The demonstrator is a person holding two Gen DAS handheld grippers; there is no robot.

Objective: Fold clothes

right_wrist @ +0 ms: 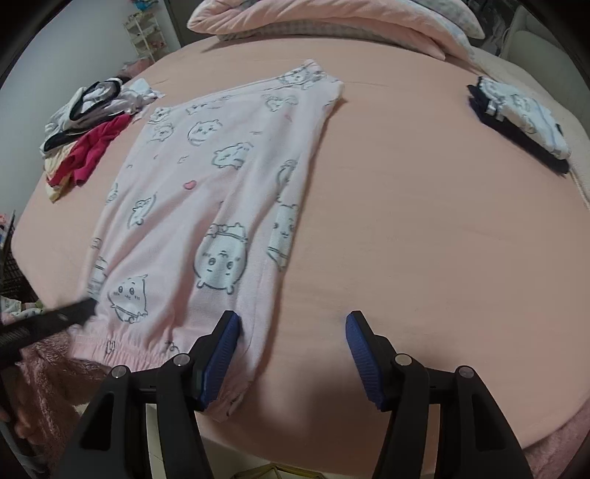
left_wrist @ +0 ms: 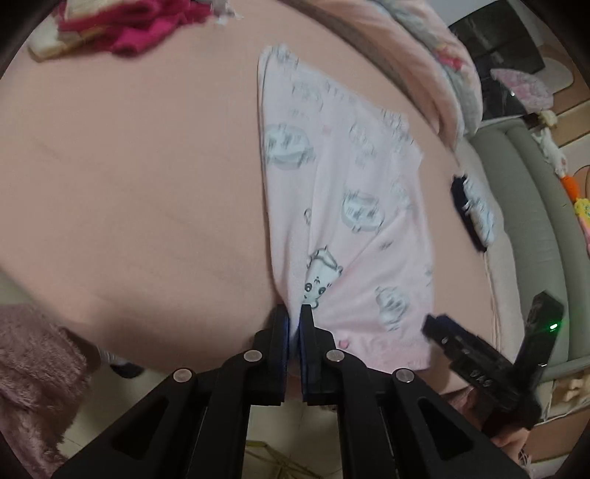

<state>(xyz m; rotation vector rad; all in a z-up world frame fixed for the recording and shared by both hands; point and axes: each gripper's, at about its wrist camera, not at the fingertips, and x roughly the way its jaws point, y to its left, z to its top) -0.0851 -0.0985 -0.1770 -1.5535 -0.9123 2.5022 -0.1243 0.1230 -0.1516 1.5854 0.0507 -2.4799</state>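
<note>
Pale pink pyjama trousers (right_wrist: pixel 206 191) with cartoon animal prints lie spread flat on the pink bed sheet (right_wrist: pixel 424 221), gathered hem toward me. In the left wrist view my left gripper (left_wrist: pixel 294 313) is shut on the near edge of the trousers (left_wrist: pixel 332 206), a fold of fabric pinched between its blue pads. From the right wrist view the left gripper (right_wrist: pixel 86 309) meets the garment's near left edge. My right gripper (right_wrist: pixel 293 320) stands open low over the bed, its left finger (right_wrist: pixel 225 342) over the trousers' near right corner and its right finger over bare sheet.
A folded stack of dark and printed clothes (right_wrist: pixel 523 121) lies at the bed's right side. A loose pile of magenta, white and yellow garments (right_wrist: pixel 84 132) sits at the far left. Bunched pink bedding (right_wrist: pixel 332 22) lines the far edge. A fluffy pink sleeve (right_wrist: pixel 48 376) is at lower left.
</note>
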